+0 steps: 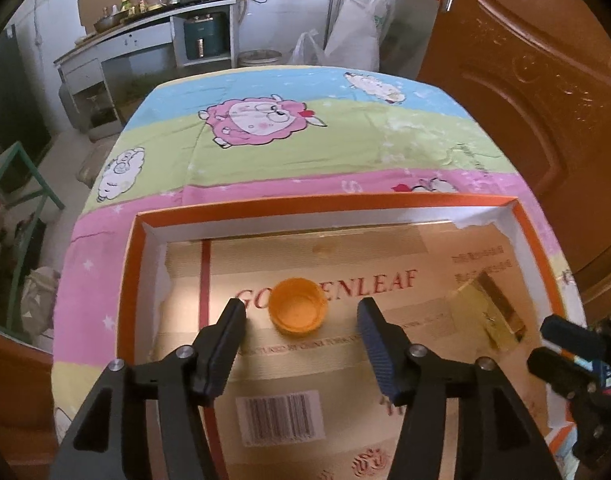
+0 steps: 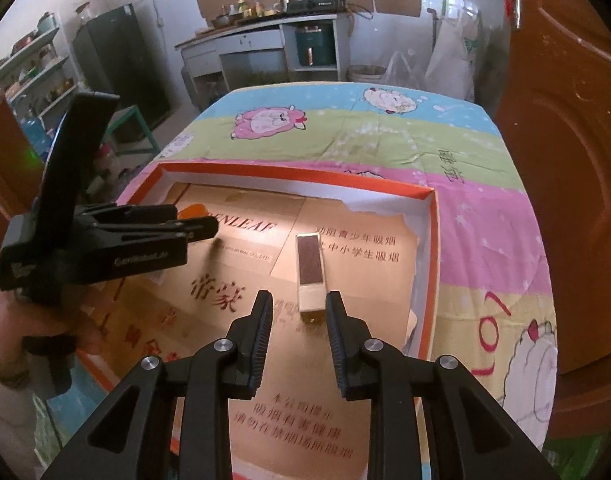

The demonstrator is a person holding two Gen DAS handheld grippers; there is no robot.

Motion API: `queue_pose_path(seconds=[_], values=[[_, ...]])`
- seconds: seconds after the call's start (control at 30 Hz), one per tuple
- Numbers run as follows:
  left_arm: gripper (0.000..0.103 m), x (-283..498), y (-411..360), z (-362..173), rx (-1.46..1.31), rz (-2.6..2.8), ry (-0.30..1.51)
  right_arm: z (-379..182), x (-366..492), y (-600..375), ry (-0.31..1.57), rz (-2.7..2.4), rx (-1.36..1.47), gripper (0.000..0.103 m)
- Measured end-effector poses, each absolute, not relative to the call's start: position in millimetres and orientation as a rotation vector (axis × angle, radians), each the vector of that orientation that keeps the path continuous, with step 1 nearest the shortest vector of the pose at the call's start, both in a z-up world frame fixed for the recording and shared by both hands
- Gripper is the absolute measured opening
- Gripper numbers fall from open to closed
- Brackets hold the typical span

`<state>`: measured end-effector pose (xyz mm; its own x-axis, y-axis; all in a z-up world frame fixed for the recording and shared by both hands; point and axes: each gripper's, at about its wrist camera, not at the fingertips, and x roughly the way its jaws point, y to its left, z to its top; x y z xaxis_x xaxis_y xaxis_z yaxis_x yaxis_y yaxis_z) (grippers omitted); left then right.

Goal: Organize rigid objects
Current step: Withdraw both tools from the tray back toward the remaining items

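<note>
- Currently, the orange cap (image 1: pixel 298 306) is being left in the box (image 1: pixel 329 203), the left tongs (image 1: pixel 301 312) spread wide around it.
- The right tongs (image 2: pixel 298 307), slightly parted and empty, are being held by the gold lighter (image 2: pixel 310 269); lifting clear without nudging is being advised.

Both wrist views look steeply down, close; sharing the tray (image 1: pixel 329 205).

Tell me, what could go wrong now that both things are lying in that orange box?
The orange cap lies between the open left gripper fingers; a careless withdrawal could knock it. The gold block lies just ahead of the right gripper, which could nudge it. The two grippers are close together and might collide over the box.
</note>
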<state>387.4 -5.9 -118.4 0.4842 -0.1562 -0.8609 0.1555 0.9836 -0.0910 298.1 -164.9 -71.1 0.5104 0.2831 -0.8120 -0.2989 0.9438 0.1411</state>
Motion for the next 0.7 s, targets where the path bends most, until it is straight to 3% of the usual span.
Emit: queue_pose_path(seconds=[0.33,0.7], values=[[0.058,345,-10,-81,0.018,-0.203,0.935,-59,264,-163,0.940,0.334,0.014,0.028],[0.058,246,-6,-40,0.054,-0.166,0.760,-42,189,-166,0.878,0.304,0.039,0.028]])
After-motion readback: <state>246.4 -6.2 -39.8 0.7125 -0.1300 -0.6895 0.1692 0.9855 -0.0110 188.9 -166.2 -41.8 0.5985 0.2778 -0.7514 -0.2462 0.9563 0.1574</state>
